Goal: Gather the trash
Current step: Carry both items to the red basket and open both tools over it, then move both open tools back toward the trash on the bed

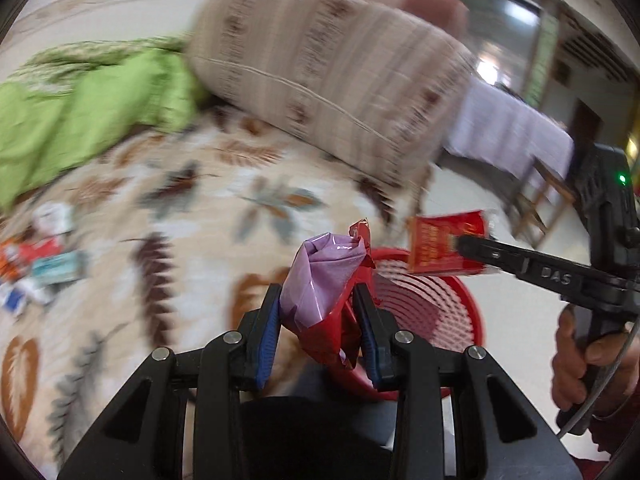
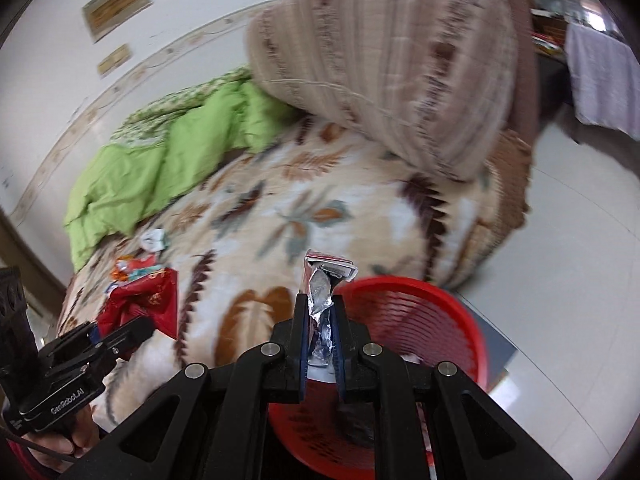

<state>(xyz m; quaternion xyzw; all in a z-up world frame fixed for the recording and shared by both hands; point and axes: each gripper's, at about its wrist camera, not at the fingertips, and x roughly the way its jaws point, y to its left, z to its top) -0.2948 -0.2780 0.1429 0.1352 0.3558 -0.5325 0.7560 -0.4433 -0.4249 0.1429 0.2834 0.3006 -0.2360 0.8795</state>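
My left gripper (image 1: 316, 312) is shut on a crumpled red and purple wrapper (image 1: 324, 284), held by the bed's edge beside the red basket (image 1: 472, 320). In the right wrist view this wrapper (image 2: 140, 304) shows at the lower left in the left gripper (image 2: 120, 336). My right gripper (image 2: 320, 316) is shut on a red foil-lined packet (image 2: 322, 280), just left of the red basket (image 2: 444, 304). In the left wrist view the right gripper (image 1: 460, 246) holds the red packet (image 1: 444, 244) over the basket's rim.
Several more wrappers (image 1: 36, 264) lie on the leaf-patterned blanket (image 1: 224, 208) at the left; they also show in the right wrist view (image 2: 136, 264). A green quilt (image 1: 92, 112) and a striped pillow (image 1: 332, 72) lie further back. White floor (image 2: 568, 240) lies to the right.
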